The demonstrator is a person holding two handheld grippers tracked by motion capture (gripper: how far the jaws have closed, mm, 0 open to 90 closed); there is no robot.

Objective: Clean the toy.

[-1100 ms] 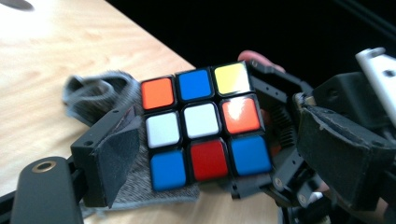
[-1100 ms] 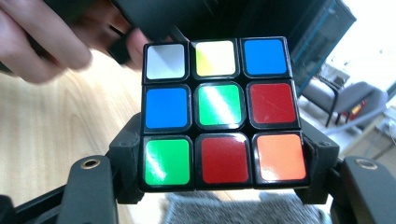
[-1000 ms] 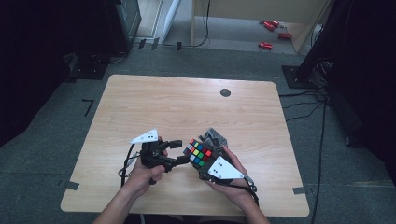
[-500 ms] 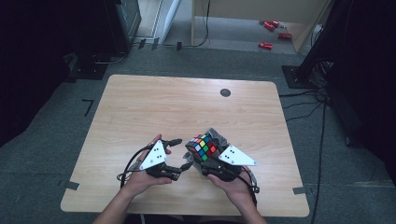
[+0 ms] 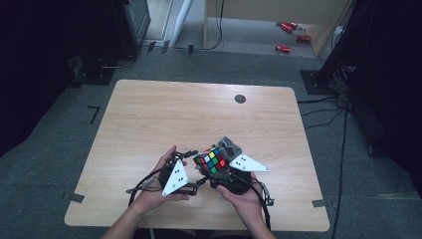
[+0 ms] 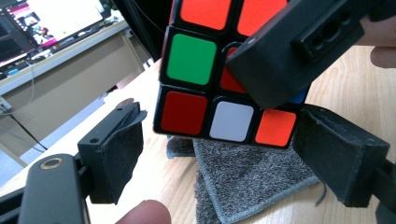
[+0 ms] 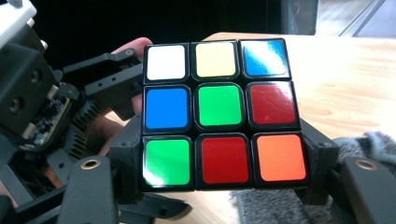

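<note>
A scrambled Rubik's cube (image 5: 211, 160) is held above the table's near edge, and my right gripper (image 5: 221, 172) is shut on it. In the right gripper view the cube (image 7: 219, 112) faces the camera and the black jaws clamp its bottom row from both sides. My left gripper (image 5: 195, 175) stands open just left of the cube. In the left gripper view its padded fingers (image 6: 114, 158) flank the cube's lower edge (image 6: 229, 119) with a gap on the left side. The right gripper's jaw crosses the cube at the upper right.
A grey cloth (image 5: 230, 145) lies on the wooden table (image 5: 164, 119) under and behind the cube, seen too as the grey cloth (image 6: 247, 172). A dark round disc (image 5: 240, 98) sits at the far right. A desk with a monitor (image 6: 46, 18) stands beyond.
My left gripper has slid nearer and to the right, up to the cube. The right hand has rolled, swinging its grey plate to the right, with the cube still held.
</note>
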